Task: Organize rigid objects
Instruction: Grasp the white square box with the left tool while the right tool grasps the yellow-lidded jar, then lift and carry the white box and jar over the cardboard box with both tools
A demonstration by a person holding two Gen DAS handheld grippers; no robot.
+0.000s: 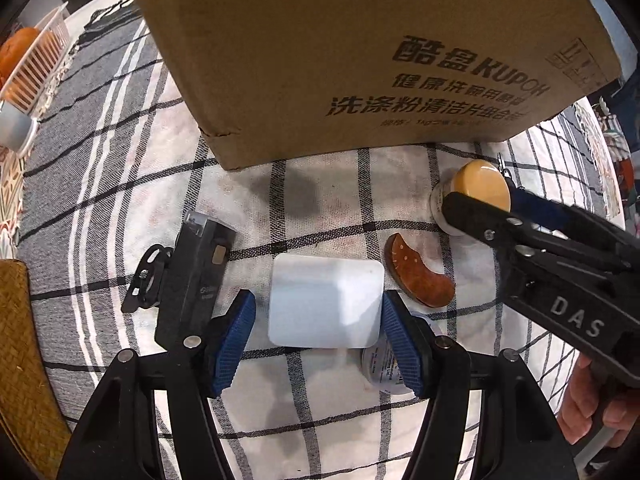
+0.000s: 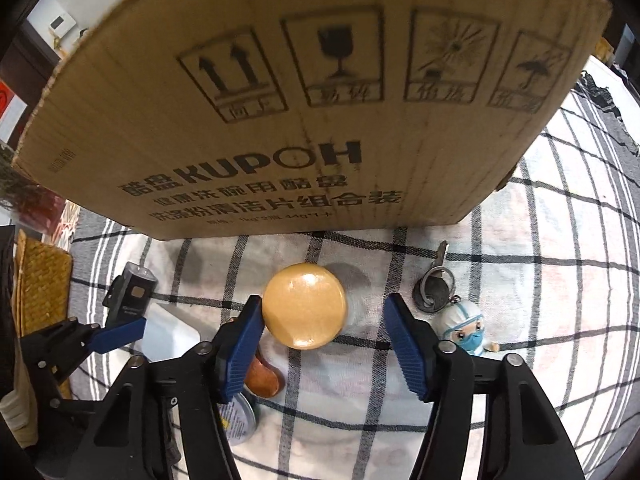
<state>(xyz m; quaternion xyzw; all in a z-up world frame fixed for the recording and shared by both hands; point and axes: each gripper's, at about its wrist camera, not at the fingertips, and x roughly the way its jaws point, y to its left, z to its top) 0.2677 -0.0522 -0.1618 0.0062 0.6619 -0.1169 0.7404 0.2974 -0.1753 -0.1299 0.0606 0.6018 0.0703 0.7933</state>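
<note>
A: What writing can be read?

B: The cardboard box (image 2: 288,112) straight ahead of both tools carries "KUPOH" in bold Latin letters, with Chinese lines beneath that are hard to make out. Above it sit four handling symbols: two up arrows, a wine glass, a sunburst and an umbrella. In the left wrist view the body of the right hand-held gripper (image 2: 324,320) shows the letters "DAS".

A: How does that one stand?

B: Its blue jaws are spread wide around the tan-lidded jar (image 2: 305,306). The left pad is touching or just beside the lid; the right pad is clearly apart from it. A key (image 2: 434,290) and a small masked figurine (image 2: 466,326) lie just right of the right pad.

A: And the other?

B: The left hand-held gripper (image 1: 319,304) is also open, its pads flanking the white square box (image 1: 326,302), close to both sides; contact cannot be told. Left of its left pad lies a black bike light (image 1: 192,276), whose small print is illegible. Right of its right pad is a brown curved piece (image 1: 418,280), and a round tin (image 1: 380,368) with blurred label text sits partly under that pad. All rest on the counter's checked cloth (image 1: 320,192).
</note>
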